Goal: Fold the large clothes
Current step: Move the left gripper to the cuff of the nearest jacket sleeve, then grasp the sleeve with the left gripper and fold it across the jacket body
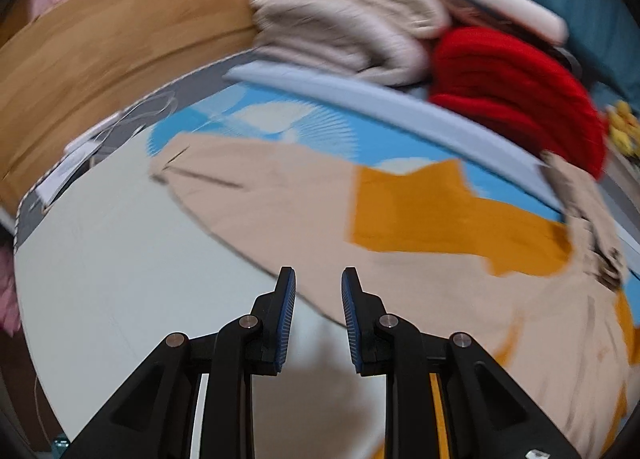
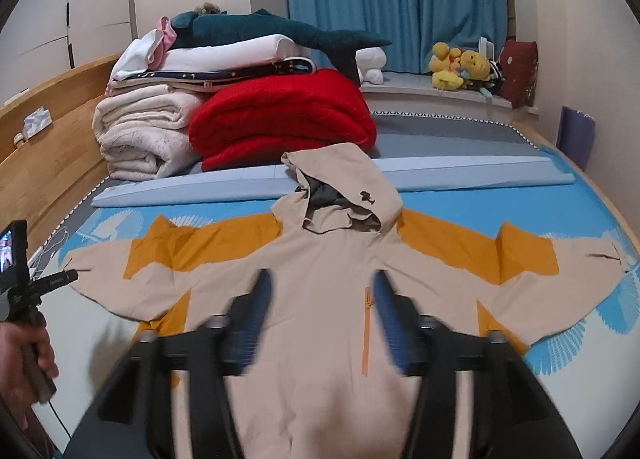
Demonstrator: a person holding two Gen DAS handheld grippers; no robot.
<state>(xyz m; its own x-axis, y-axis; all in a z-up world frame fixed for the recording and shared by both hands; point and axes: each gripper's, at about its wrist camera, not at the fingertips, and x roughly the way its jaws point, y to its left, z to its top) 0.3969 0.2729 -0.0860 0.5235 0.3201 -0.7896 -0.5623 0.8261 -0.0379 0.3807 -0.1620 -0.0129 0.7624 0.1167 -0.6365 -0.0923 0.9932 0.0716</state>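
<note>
The jacket (image 2: 320, 299) lay spread flat beneath the right gripper (image 2: 320, 315) and left gripper (image 1: 318, 299), both parted and empty.

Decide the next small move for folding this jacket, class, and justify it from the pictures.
Probably lower the left gripper onto the near sleeve and pinch its edge: the jacket lies flat, sleeves spread, and both grippers hang empty above it.
</note>
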